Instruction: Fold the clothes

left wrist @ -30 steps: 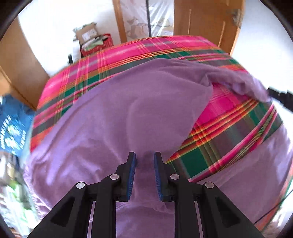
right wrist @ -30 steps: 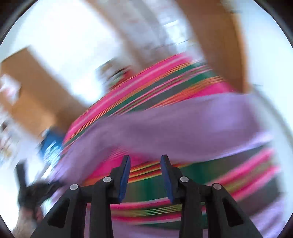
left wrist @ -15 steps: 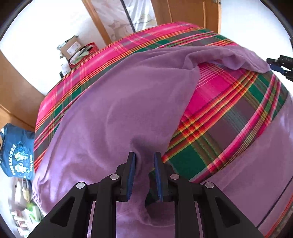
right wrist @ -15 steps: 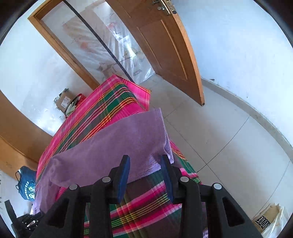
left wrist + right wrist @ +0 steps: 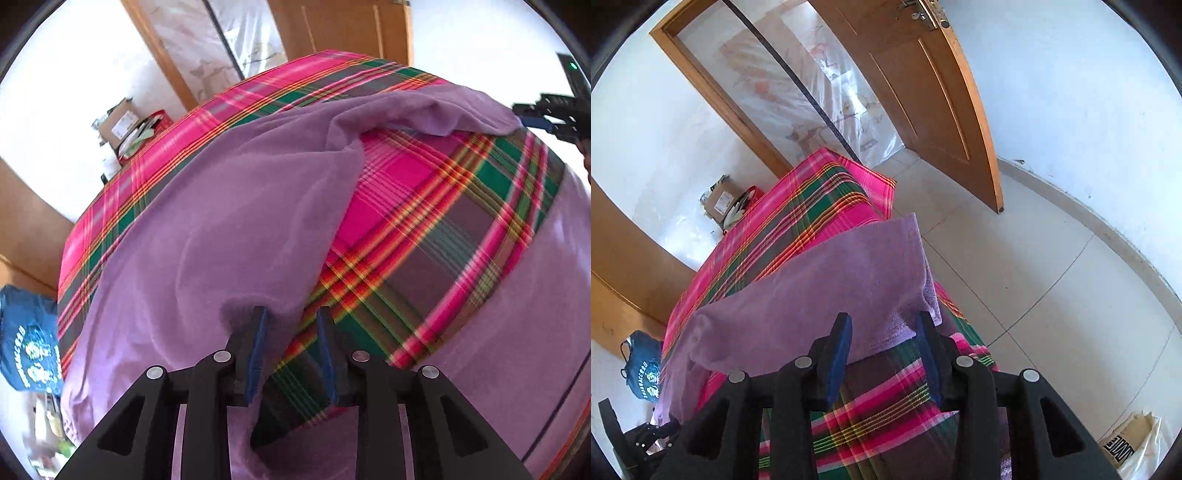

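A purple garment (image 5: pixel 229 221) lies spread over a bed with a pink and green plaid cover (image 5: pixel 443 229). My left gripper (image 5: pixel 291 332) sits low at the garment's near edge. Its jaws are opening; a loose purple fold drapes against the left pad (image 5: pixel 258 343) and the right pad is bare. In the right wrist view the garment's far corner (image 5: pixel 871 280) lies flat at the tips of my right gripper (image 5: pixel 884 332), which stands open over the cloth's hem and the plaid. The right gripper (image 5: pixel 546 118) also shows at the right edge of the left wrist view.
The bed's corner (image 5: pixel 882 188) drops off to a tiled floor (image 5: pixel 1034 277). An open wooden door (image 5: pixel 923 92) stands beyond. A cardboard box (image 5: pixel 122 122) sits by the wall, a blue bag (image 5: pixel 26 339) lies left of the bed, and a white bag (image 5: pixel 1126 443) is on the floor.
The left jaws were shut on a purple fold and have now spread, with the fold slack. The right gripper swung to the garment's far corner, then stayed still.
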A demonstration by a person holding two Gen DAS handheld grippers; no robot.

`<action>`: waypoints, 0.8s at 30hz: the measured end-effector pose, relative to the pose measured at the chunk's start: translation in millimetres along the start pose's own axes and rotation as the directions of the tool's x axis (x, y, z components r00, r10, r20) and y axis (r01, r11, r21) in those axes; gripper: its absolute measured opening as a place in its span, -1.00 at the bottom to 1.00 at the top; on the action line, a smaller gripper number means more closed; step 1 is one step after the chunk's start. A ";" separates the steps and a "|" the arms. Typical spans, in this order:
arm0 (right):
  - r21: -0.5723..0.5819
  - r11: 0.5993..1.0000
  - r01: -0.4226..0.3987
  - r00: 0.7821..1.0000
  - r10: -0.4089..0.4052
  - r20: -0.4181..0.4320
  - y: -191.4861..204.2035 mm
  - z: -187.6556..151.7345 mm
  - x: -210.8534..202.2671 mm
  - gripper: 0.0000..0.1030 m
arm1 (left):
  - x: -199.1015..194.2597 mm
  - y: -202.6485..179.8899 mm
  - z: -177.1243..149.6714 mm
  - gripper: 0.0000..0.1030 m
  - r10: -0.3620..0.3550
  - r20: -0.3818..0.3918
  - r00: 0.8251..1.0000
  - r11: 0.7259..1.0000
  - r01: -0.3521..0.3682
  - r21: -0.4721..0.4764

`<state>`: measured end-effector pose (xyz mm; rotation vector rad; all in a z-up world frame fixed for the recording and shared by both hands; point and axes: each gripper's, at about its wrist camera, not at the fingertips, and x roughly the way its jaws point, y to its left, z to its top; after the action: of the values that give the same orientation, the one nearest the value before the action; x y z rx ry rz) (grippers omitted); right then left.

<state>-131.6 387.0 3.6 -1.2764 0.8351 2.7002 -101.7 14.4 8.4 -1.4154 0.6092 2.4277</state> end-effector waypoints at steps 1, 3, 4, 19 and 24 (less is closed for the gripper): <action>-0.004 1.000 0.003 1.000 -0.003 0.000 0.6 0.1 0.1 -0.28 | 2.1 -0.4 1.6 -0.45 0.002 -0.004 1.000 1.000 -0.002 -0.001; -0.020 1.000 0.010 1.000 -0.010 0.001 3.3 -0.4 0.6 -0.23 | 6.6 -2.8 4.4 -0.44 0.012 -0.014 1.000 1.000 -0.012 0.007; -0.029 0.999 0.013 1.000 -0.013 0.001 4.7 -0.6 0.8 -0.22 | 7.5 -5.3 5.4 -0.44 0.020 -0.013 1.000 1.000 -0.020 0.018; -0.121 0.987 0.107 0.994 -0.103 0.043 16.7 3.0 3.8 -0.91 | 1.6 -2.3 11.7 -0.91 0.024 -0.020 1.000 0.999 -0.023 0.031; -0.105 0.987 0.118 0.989 -0.108 0.098 11.2 20.0 -5.7 -0.91 | -9.9 15.1 5.6 -0.91 0.003 -0.022 1.000 1.000 -0.004 -0.022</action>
<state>-144.8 388.2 23.1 -1.1688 0.5923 2.7244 -107.5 3.7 22.8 -1.4531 0.5927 2.4315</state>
